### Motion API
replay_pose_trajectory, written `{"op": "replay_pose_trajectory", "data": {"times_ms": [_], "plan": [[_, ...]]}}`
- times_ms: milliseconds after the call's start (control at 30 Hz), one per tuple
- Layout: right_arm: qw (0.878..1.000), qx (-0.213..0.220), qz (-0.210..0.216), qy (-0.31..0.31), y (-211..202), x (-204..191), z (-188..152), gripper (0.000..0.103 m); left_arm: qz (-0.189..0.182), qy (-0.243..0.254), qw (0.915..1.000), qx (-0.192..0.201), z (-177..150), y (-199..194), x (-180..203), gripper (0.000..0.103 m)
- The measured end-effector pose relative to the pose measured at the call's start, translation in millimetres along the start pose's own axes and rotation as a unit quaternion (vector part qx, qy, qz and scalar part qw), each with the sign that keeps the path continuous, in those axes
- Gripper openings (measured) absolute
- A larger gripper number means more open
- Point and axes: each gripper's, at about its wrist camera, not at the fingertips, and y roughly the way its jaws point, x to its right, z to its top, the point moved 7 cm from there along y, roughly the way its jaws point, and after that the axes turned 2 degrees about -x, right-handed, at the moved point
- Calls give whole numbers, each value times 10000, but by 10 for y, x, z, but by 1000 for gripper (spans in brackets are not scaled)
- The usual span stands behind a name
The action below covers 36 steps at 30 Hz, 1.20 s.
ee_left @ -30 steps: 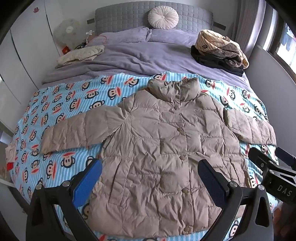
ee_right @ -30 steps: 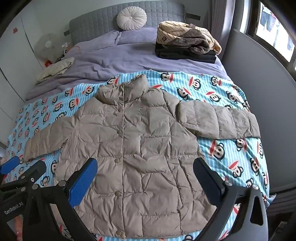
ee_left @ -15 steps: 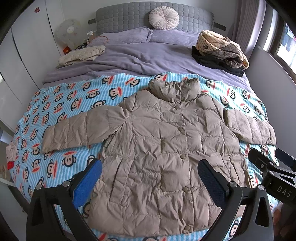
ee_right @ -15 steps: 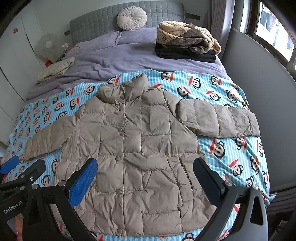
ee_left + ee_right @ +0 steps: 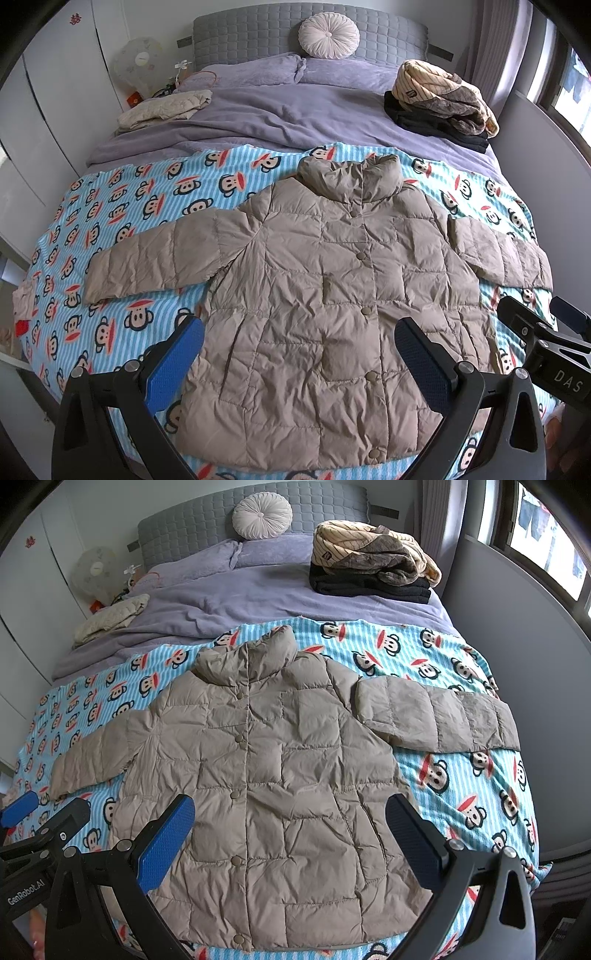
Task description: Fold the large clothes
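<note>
Tan quilted puffer jacket (image 5: 332, 295) lies face up, buttoned, spread flat on the monkey-print blanket (image 5: 122, 206) at the near half of the bed; collar at 12 o'clock, hem at 6 in both wrist views. Sleeves run out toward 9 and 3 o'clock. Likely light, soft and springy, with a slick shell; a fold may puff back open and slide, so it probably wants pressing down. Best holds, by my reading: the cuff of the left sleeve (image 5: 147, 258), the cuff of the right sleeve (image 5: 443, 720), then the hem corners. Left gripper (image 5: 299, 354) hovers over the lower body of the jacket, jaws spread wide, holding nothing. Right gripper (image 5: 291, 830) the same: released, empty, above the hem half. Hem sits near the foot edge of the bed, little blanket beyond it at 6 o'clock. Right cuff lies near the bed's side edge at 3 o'clock, with a grey wall (image 5: 517, 627) just beyond; tight there. More open blanket at 9 to 10 o'clock. Beyond the collar, lilac duvet (image 5: 277, 110), a stack of folded clothes (image 5: 369, 568) at 1 o'clock, a cream garment (image 5: 166, 109) at 10 o'clock.
</note>
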Motion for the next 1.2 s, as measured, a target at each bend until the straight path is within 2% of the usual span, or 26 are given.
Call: {"op": "replay_pose_trajectory", "data": {"times_ms": [1200], "plan": [[10000,-3,-14,-1,19,-24,-40,103,-7,-10,10000,-4,-11,-3,12,103]]}}
